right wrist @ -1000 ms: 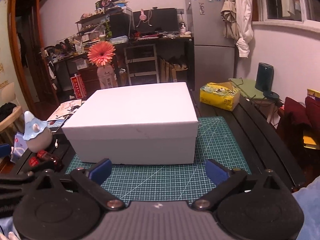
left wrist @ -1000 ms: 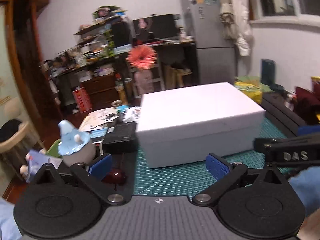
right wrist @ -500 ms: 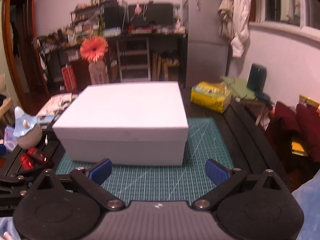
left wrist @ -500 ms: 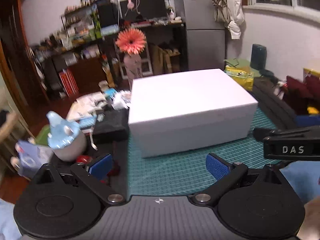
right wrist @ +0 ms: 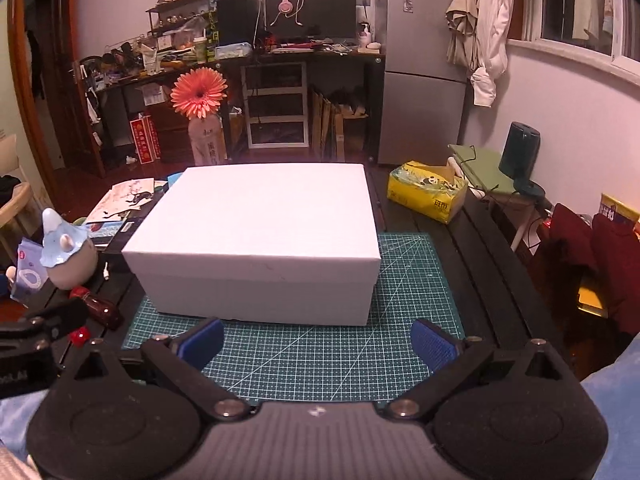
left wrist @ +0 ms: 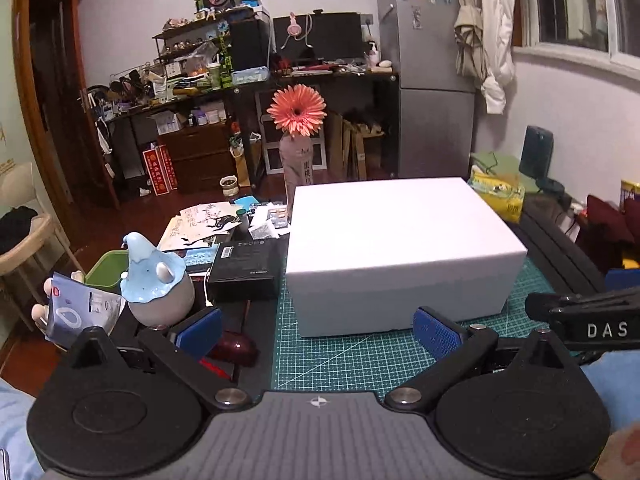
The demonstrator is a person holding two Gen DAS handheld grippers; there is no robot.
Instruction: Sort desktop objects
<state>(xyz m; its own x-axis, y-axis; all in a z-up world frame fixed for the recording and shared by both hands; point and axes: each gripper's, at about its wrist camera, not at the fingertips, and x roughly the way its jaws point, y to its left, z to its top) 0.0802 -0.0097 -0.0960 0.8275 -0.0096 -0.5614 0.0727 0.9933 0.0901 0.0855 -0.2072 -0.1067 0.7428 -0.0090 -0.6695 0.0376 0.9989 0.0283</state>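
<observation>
A closed white box (left wrist: 400,248) stands on the green cutting mat (left wrist: 360,356); it also shows in the right wrist view (right wrist: 260,240). My left gripper (left wrist: 316,330) is open and empty, in front of the box's left corner. My right gripper (right wrist: 316,340) is open and empty, in front of the box. Left of the box sit a grey figurine with a blue hat (left wrist: 156,280), a dark red bottle (right wrist: 98,306), a black box (left wrist: 246,266) and a blue-white packet (left wrist: 80,312).
A yellow tissue pack (right wrist: 426,192) lies right of the box. A flower in a bottle (left wrist: 298,140) stands behind it, with papers (left wrist: 204,224) on the left. A green cup (left wrist: 106,272) stands behind the figurine. The right gripper's arm (left wrist: 584,316) enters the left view.
Both cameras have shifted a little; the left one rose and turned so the box sits more centred. Both grippers stay open and empty.
</observation>
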